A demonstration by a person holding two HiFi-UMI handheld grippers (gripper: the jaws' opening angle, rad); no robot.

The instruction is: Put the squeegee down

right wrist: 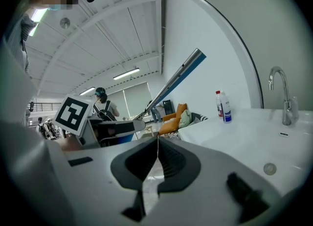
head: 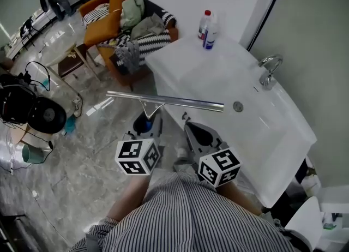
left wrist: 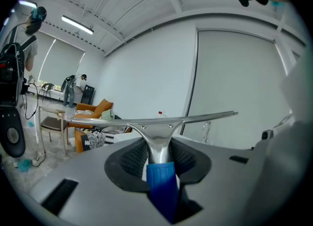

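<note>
The squeegee (head: 163, 101) has a long metal blade and a blue handle (left wrist: 161, 183). My left gripper (head: 147, 128) is shut on that handle, and the blade (left wrist: 156, 121) stands level across and ahead of its jaws. In the head view the blade hangs in the air over the near left corner of the white sink counter (head: 191, 68). My right gripper (head: 199, 135) is just right of the left one, over the counter's edge. Its pads (right wrist: 168, 164) meet with nothing between them. The squeegee (right wrist: 178, 76) slants up to the left of it in the right gripper view.
On the counter stand a tap (head: 268, 71), a drain (head: 238, 106) and a bottle (head: 207, 29) at the far corner. An orange armchair (head: 112, 22) heaped with clothes stands behind it. Chairs and equipment crowd the grey floor (head: 82, 153) to the left.
</note>
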